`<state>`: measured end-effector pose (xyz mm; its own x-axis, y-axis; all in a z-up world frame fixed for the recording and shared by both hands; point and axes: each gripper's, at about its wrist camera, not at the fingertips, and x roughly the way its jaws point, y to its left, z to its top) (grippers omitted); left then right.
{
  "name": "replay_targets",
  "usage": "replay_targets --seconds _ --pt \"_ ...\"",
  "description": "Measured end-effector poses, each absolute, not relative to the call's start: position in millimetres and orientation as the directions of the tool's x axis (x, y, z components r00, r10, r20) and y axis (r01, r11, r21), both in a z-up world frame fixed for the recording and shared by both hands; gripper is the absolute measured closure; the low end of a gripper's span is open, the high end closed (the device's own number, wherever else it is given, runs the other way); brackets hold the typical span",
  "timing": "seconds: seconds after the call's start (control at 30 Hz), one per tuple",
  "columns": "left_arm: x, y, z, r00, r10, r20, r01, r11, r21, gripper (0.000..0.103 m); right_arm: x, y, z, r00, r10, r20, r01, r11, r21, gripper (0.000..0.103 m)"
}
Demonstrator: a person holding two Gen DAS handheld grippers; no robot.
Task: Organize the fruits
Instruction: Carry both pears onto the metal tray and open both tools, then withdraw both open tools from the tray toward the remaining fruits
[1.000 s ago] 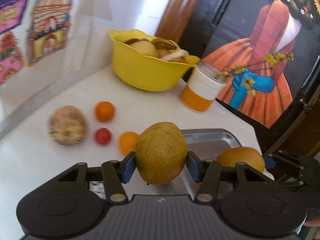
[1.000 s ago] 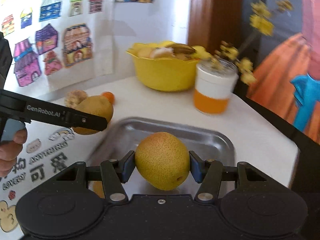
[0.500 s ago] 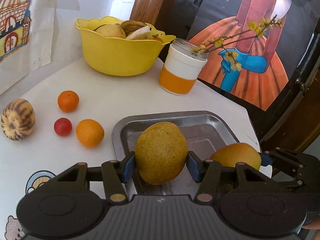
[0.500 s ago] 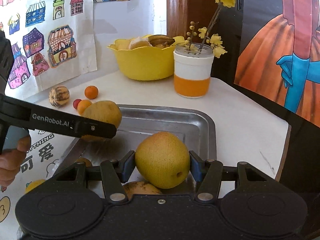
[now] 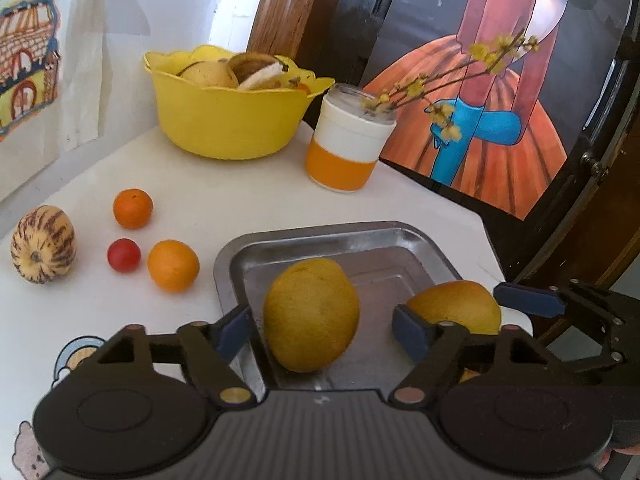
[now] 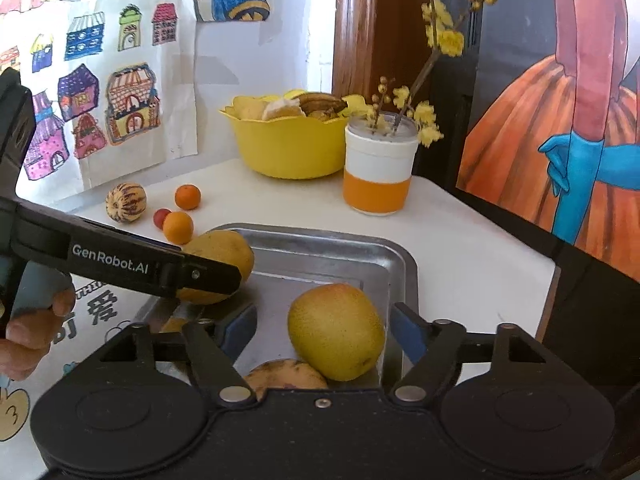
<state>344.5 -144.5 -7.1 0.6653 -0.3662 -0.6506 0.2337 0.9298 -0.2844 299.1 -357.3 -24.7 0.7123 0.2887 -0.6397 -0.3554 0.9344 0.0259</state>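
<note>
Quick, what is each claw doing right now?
Left claw: open, the speckled yellow pear sits loose between its fingers.
Right claw: open, the yellow-green pear sits loose in the metal tray.

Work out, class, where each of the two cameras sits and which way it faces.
Left wrist: sits on the left gripper, looking forward along its open fingers over a pear in the metal tray; the right gripper shows at right.
Right wrist: sits on the right gripper, looking forward along its open fingers over another pear; the left gripper's side and a hand show at left.
Shared: tray, both pears, yellow bowl, orange-and-white jar.
</note>
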Motion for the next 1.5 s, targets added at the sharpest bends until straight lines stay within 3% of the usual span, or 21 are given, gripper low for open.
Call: replay_targets --seconds 0.2,0.4,0.97,1.5 --pt "319.0 -125.9 5.4 0.702 -0.357 -0.616 0.224 0.932 -0.284 0.004 267.6 -356.5 -6.9 0.744 0.285 -0.605 -0.348 0.937 0.013 0.005" --pt "280.7 -103.6 12.6 0.735 -0.332 -0.592 0.240 0.943 -0.231 0.001 225.3 -354.3 1.9 0.744 0.286 -0.604 -0.352 0.936 0.009 0.001" --pt "179.9 -44.5 10.4 0.720 -0.293 -0.629 0.299 0.949 -0.100 0.001 126.1 -307.8 2.1 0.602 0.277 -0.749 -0.396 0.918 0.022 0.001" --pt "178.4 18.0 6.1 0.734 -0.173 -0.656 0.230 0.973 0.001 0.001 133.2 -239.3 17.3 0.551 0.328 -0.767 -0.522 0.853 -0.010 0.001"
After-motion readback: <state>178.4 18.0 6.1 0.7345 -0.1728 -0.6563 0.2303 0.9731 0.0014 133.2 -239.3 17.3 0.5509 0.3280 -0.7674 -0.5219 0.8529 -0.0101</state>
